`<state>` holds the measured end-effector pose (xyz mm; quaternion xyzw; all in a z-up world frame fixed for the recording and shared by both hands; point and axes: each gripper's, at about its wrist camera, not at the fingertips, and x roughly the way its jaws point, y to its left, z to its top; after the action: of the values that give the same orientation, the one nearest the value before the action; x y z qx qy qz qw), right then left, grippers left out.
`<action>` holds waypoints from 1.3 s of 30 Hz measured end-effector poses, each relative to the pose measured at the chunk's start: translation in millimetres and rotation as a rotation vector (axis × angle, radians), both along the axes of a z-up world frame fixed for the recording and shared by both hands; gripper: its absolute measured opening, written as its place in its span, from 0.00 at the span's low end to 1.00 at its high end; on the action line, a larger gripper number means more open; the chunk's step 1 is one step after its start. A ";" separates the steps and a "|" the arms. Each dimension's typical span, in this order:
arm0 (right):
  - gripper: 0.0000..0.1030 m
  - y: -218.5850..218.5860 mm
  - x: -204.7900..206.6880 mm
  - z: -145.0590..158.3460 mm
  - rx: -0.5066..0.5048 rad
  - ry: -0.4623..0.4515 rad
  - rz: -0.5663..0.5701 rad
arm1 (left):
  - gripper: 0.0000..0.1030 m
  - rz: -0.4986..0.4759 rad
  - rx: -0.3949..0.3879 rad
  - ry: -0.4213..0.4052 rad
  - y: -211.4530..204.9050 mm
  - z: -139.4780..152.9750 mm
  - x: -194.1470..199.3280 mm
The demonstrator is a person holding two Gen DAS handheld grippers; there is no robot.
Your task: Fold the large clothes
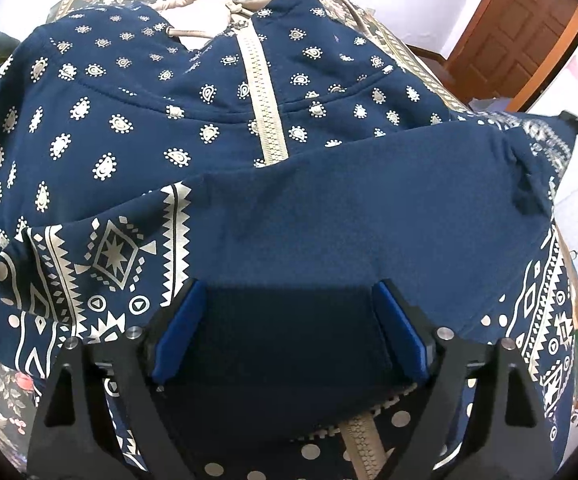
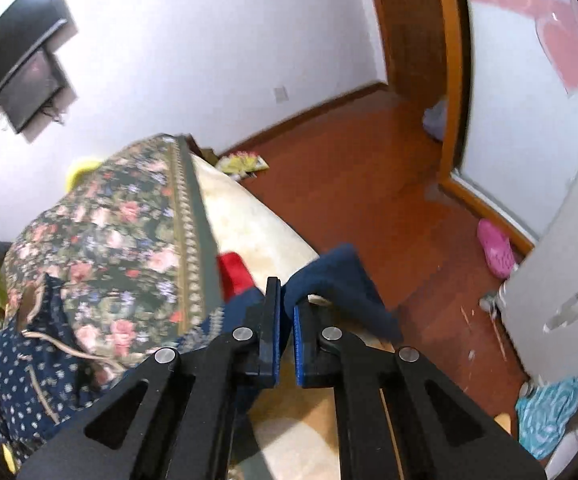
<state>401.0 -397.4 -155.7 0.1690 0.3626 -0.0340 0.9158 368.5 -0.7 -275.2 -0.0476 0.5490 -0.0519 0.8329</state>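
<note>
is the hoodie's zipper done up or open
Done up, where visible: the cream zipper runs closed down the hoodie front, until a folded-over navy panel hides it.

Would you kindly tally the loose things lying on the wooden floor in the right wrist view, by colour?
Pink: 1, a slipper
Teal: 1, a crumpled cloth
Yellow: 1, a packet by the bed's foot
Total: 3

A: Even, bright indoor light; the left wrist view is sharp, with a dark shadow on the cloth between the fingers [image 1: 185, 332].

B: Right wrist view is motion-smeared, especially the floor [image 2: 369, 168]. Both bend strongly, with black corners.
</note>
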 end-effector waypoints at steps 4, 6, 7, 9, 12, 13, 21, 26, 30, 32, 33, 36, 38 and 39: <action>0.04 37.5 -15.8 35.6 -0.063 -0.093 0.116 | 0.84 0.013 0.007 0.008 1.2 3.5 -1.9; 0.04 58.4 -24.5 52.8 -0.077 -0.141 0.179 | 0.84 0.022 0.000 0.008 4.2 7.8 -3.6; 0.04 70.2 -28.7 60.8 -0.079 -0.163 0.212 | 0.84 0.026 -0.004 0.004 6.1 10.8 -5.4; 0.04 91.9 -36.3 72.2 -0.070 -0.194 0.280 | 0.84 0.033 -0.008 -0.008 10.1 18.0 -8.4; 0.05 123.4 -46.5 78.4 -0.044 -0.205 0.387 | 0.84 0.043 -0.009 -0.037 17.3 32.3 -15.1; 0.05 134.8 -48.7 76.9 -0.033 -0.201 0.422 | 0.84 0.047 -0.005 -0.051 19.7 38.6 -17.2; 0.05 215.5 -56.2 29.4 0.024 -0.061 0.614 | 0.84 0.076 -0.007 -0.130 38.8 72.6 -34.2; 0.05 244.4 -61.0 -11.7 0.051 0.074 0.676 | 0.84 0.073 -0.004 -0.146 41.4 80.0 -43.3; 0.06 258.1 -65.9 -36.0 0.052 0.167 0.714 | 0.84 0.066 -0.004 -0.139 40.4 76.6 -49.0; 0.07 265.1 -68.5 -47.3 0.030 0.210 0.736 | 0.84 0.067 -0.004 -0.130 40.3 73.1 -49.7; 0.09 266.7 -72.1 -50.6 0.019 0.224 0.741 | 0.84 0.066 -0.006 -0.126 41.0 72.3 -51.1; 0.09 269.9 -73.6 -65.6 0.004 0.278 0.749 | 0.84 0.070 -0.009 -0.115 42.5 68.2 -52.2; 0.09 270.4 -73.8 -74.7 -0.006 0.314 0.744 | 0.84 0.072 -0.012 -0.110 43.6 66.3 -53.1; 0.10 270.8 -73.8 -78.5 -0.012 0.332 0.743 | 0.84 0.073 -0.012 -0.107 43.9 65.7 -53.0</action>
<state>327.2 -126.5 -234.2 0.0133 0.5420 0.2705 0.7956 315.5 43.2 -209.5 -0.0695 0.5011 -0.0273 0.8622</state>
